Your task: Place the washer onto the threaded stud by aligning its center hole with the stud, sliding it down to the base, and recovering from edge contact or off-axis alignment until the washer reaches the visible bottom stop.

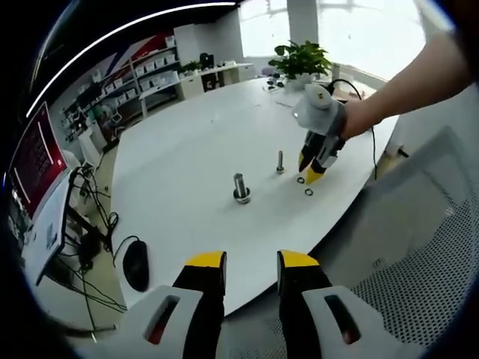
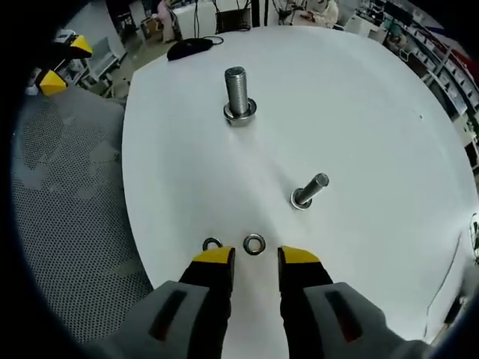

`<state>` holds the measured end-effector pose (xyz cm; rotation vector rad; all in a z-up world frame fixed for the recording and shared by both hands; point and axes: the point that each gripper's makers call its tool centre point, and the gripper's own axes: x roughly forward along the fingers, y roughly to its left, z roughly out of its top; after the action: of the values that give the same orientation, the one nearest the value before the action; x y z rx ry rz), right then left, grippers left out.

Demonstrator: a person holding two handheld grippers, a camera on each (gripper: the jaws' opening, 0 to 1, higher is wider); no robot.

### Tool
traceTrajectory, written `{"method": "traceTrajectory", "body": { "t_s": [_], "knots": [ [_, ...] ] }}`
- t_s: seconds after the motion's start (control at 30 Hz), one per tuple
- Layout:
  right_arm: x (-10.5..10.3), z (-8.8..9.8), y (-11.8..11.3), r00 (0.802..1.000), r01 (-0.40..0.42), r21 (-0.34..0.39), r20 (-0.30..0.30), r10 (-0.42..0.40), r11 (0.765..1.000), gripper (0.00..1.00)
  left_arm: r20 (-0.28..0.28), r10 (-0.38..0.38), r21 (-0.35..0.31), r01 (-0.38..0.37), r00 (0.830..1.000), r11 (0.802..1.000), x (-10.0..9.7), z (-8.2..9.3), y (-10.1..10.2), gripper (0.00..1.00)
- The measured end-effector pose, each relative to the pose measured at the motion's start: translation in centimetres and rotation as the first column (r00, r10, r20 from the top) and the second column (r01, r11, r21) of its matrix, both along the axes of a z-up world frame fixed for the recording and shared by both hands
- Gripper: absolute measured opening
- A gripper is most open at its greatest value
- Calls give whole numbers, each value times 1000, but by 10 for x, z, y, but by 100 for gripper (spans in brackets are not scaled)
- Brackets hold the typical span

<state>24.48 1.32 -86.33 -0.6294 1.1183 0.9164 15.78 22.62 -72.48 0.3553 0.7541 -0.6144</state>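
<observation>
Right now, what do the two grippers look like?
Both alike: the left gripper and right gripper have black jaws with yellow tips on pale grey bodies, each body with a dark slot showing red. In the left gripper view, the right gripper has a white housing and a black cable.

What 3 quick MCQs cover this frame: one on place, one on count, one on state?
1. Where do the loose washers lie?
A. on the table just ahead of the right gripper
B. on the chair
C. on the large stud

2. How many upright studs stand on the table?
A. one
B. two
C. four

3. How do the right gripper's jaws stand?
A. clamped on a washer
B. apart, holding nothing
C. clamped on a stud

Key: A, both rings rest by its yellow tips; B, large stud and small stud; B, a gap shows between the tips.
</observation>
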Motion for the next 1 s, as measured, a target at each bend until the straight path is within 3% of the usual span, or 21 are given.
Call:
{"method": "traceTrajectory", "body": {
  "t_s": [0.2, 0.6, 1.0],
  "knots": [
    [2, -4, 2, 1000, 5, -16, 4, -5, 1000, 25, 7, 4, -7, -4, 1000, 1000, 1, 2, 0, 25],
    [5, -5, 2, 995, -102, -65, 4, 103, 993, 23, 9, -8, -16, 8, 1000, 1000, 1, 3, -2, 25],
    [7, -6, 2, 990, -144, -91, -24, 142, 985, 19, 5, -28, -22, 28, 1000, 999, -1, 3, -5, 25]
  ]
}}
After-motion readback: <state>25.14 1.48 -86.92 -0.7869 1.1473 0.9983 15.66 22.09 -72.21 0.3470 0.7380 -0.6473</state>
